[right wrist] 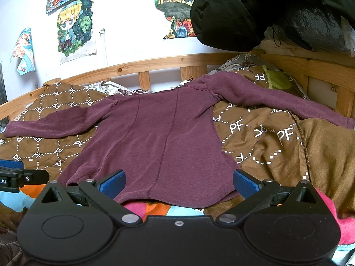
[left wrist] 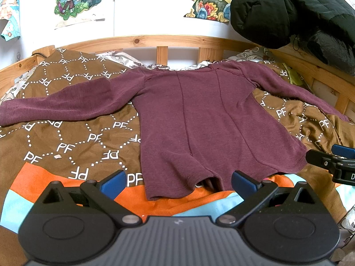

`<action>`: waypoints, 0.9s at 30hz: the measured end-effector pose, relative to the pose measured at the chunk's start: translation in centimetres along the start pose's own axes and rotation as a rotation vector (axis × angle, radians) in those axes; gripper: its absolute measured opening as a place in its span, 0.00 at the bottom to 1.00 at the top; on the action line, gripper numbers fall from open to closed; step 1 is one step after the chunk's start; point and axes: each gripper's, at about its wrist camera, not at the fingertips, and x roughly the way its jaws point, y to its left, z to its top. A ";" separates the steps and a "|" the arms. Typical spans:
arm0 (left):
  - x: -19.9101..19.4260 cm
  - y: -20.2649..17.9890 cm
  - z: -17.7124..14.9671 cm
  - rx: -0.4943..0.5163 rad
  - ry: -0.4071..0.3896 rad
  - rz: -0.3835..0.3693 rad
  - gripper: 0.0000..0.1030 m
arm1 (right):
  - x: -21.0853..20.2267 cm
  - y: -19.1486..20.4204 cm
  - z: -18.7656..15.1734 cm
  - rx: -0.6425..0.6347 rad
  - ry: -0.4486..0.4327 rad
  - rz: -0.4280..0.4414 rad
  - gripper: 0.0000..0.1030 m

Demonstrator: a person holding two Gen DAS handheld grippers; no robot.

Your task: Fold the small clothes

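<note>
A maroon long-sleeved top (left wrist: 195, 119) lies spread flat on the bed, both sleeves stretched out to the sides and the hem toward me. My left gripper (left wrist: 177, 185) stands open just in front of the hem's left part, its blue pads on either side of it with nothing between them. In the right wrist view the same top (right wrist: 159, 133) fills the middle, and my right gripper (right wrist: 178, 182) is open over the hem's right part, holding nothing. The right gripper's tip (left wrist: 332, 161) shows at the right edge of the left wrist view.
The top rests on a brown quilt (left wrist: 73, 137) printed with white letters, with orange, blue and pink fabric (right wrist: 155, 208) under the hem. A wooden bed rail (left wrist: 142, 41) runs behind. A black padded jacket (left wrist: 288, 11) hangs at the upper right. Drawings are stuck on the white wall.
</note>
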 end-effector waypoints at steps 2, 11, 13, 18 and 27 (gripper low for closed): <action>0.0 0.0 0.0 0.000 0.000 0.000 0.99 | 0.0 0.0 0.0 0.000 0.000 0.000 1.00; 0.0 0.0 -0.2 0.000 0.001 0.000 0.99 | -0.1 0.0 0.0 0.000 0.000 0.000 1.00; 0.0 0.0 -0.2 0.000 0.001 0.000 0.99 | -0.1 0.0 0.0 0.000 0.000 0.000 1.00; 0.1 0.1 -0.3 -0.001 0.003 0.003 0.99 | -0.2 0.2 0.1 0.001 0.003 -0.001 1.00; 0.5 0.4 -0.1 -0.021 0.034 0.038 0.99 | 0.3 -0.5 -0.1 0.008 0.017 -0.018 1.00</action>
